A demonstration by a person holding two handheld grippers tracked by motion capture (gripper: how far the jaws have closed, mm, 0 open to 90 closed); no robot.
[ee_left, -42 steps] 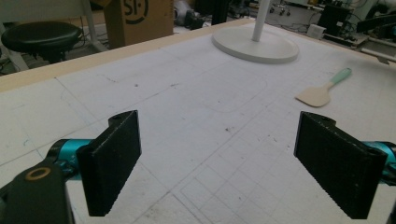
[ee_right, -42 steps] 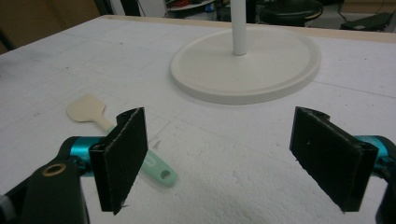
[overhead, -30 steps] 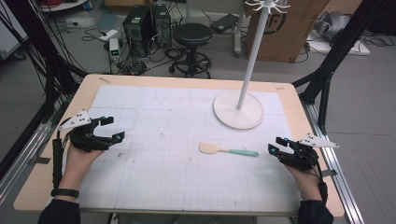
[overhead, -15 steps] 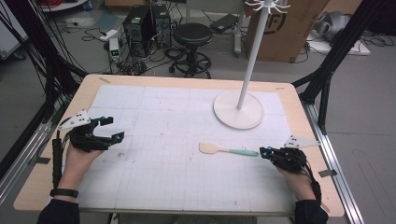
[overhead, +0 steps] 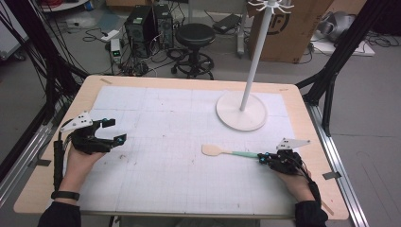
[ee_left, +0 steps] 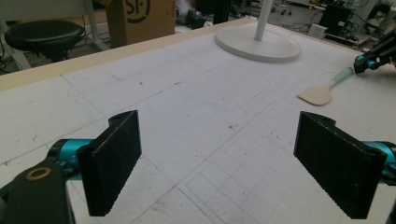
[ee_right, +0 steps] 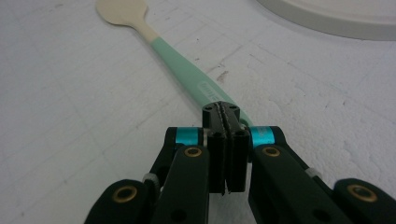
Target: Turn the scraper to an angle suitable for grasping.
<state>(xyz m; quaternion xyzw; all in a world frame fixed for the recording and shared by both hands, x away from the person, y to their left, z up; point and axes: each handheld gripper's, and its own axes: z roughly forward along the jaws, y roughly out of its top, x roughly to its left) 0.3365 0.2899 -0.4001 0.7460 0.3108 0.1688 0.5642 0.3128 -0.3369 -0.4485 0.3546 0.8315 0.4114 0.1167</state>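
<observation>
The spatula (overhead: 230,152) lies flat on the white gridded mat (overhead: 156,109), toward the table's right edge and a little nearer the front edge than the middle. Its pale cream blade points toward the table's centre and its mint-green handle runs out to the right. The right gripper (overhead: 263,157) sits low over the surface at the handle's end. In the right gripper view its jaws stand pressed together at that end of the handle (ee_right: 187,70), having just closed; the handle's tip seems to be pinched between the pads, though the jaws themselves hide the contact.

The left gripper (overhead: 115,131) rests near the left edge, well apart from the spatula, with the hand (overhead: 79,163) under it lying on the mat. Its jaws are spread wide with nothing between them, and the left gripper view looks between them across bare mat to the spatula (ee_left: 322,91) far off.

Behind the spatula, toward the far right corner, stands a white pole stand (overhead: 241,110) on a round base, near the spatula but clear of it. Nothing lies between the two grippers. Beyond the far edge are a black stool (overhead: 195,34), a cardboard box (overhead: 288,28) and computer towers (overhead: 147,21) on the floor.
</observation>
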